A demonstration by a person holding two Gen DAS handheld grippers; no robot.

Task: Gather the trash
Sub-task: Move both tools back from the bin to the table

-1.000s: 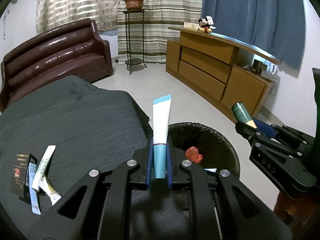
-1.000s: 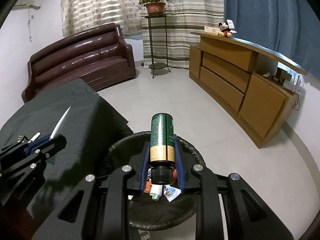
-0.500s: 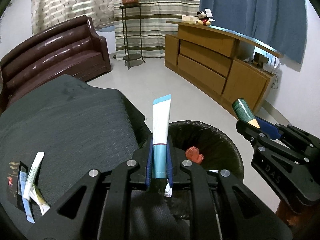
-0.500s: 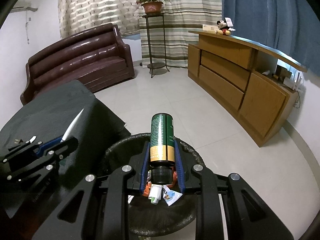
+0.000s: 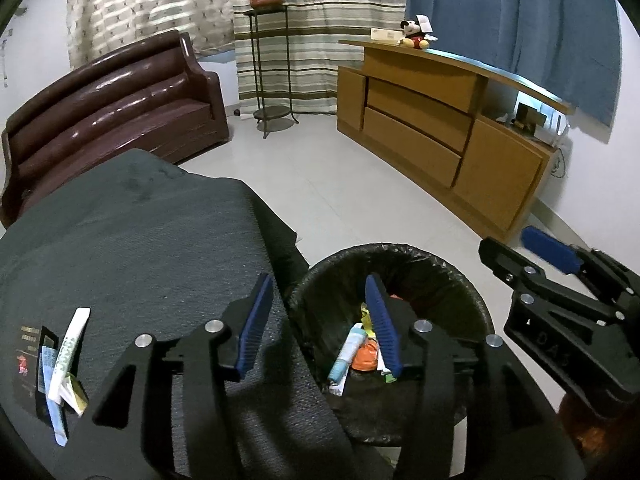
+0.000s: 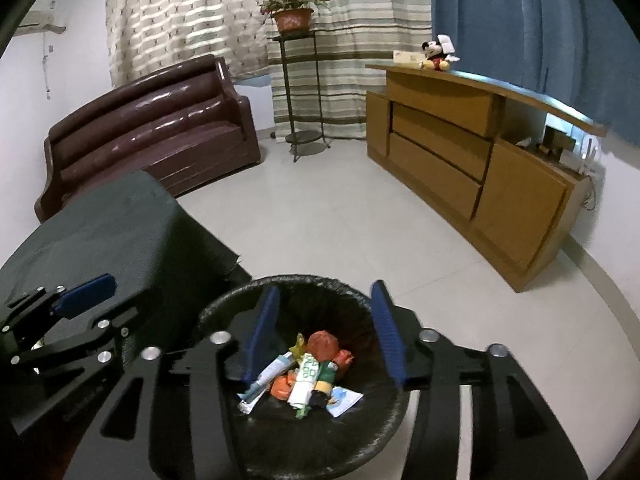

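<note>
While both grippers hang over the bin (image 6: 224, 308), your main risk is in the trip back to the table (image 5: 132, 240): the bin stands tight against the table's cloth-draped corner, so a low swing of the left gripper (image 5: 320, 320) toward the leftover trash could snag the hanging cloth or knock the bin's rim and tip it. That leftover trash is a small cluster at the table edge farthest from the bin: a white sachet (image 5: 70, 350), a thin blue strip (image 5: 54, 412) and a dark packet (image 5: 28, 360), overlapping one another, so a careless pinch could take only one piece or push the rest off the edge. The left gripper's jaws have just been opening and stand apart with nothing between them; one jaw sits over the table corner, the other over the bin. The right gripper (image 6: 322, 334) has likewise just been opening, its jaws parted and empty, both over the bin's mouth. The blue tube (image 6: 266, 380) and the green can (image 6: 324, 380) lie inside the bin among orange wrappers and paper scraps. Both grippers tilt downward toward the bin, side by side, the right one on the side away from the table.
</note>
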